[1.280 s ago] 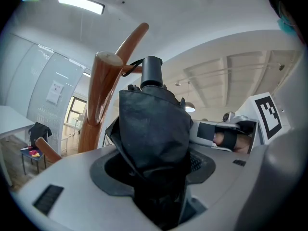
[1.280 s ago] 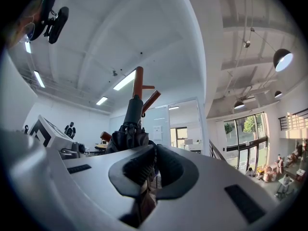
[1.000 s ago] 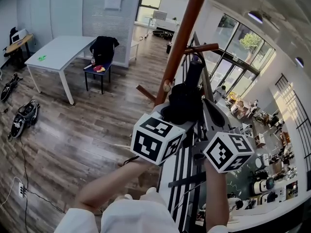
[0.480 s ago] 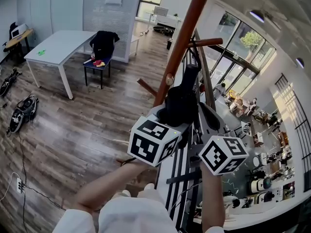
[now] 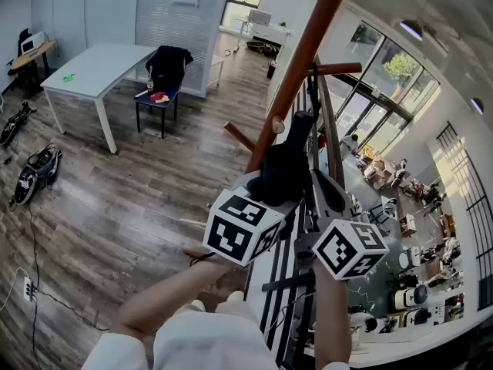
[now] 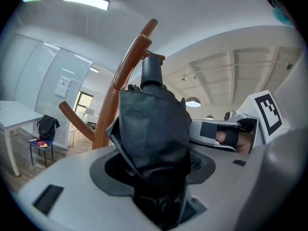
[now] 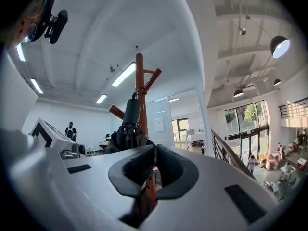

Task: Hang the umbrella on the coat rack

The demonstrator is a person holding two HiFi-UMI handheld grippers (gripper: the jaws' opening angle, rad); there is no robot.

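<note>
Clamping the umbrella (image 6: 154,129) (folded, black), left gripper (image 6: 156,172) faces coat rack (image 6: 108,124).

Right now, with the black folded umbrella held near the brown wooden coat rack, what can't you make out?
Lower pole of the brown wooden coat rack: head view, behind the black folded umbrella and the left tool.
Umbrella's lower end: left gripper view, sunk between that tool's jaws.
Any strap on the umbrella's handle: too small in every view.
Small green item on the white table: head view, too small to identify.
</note>
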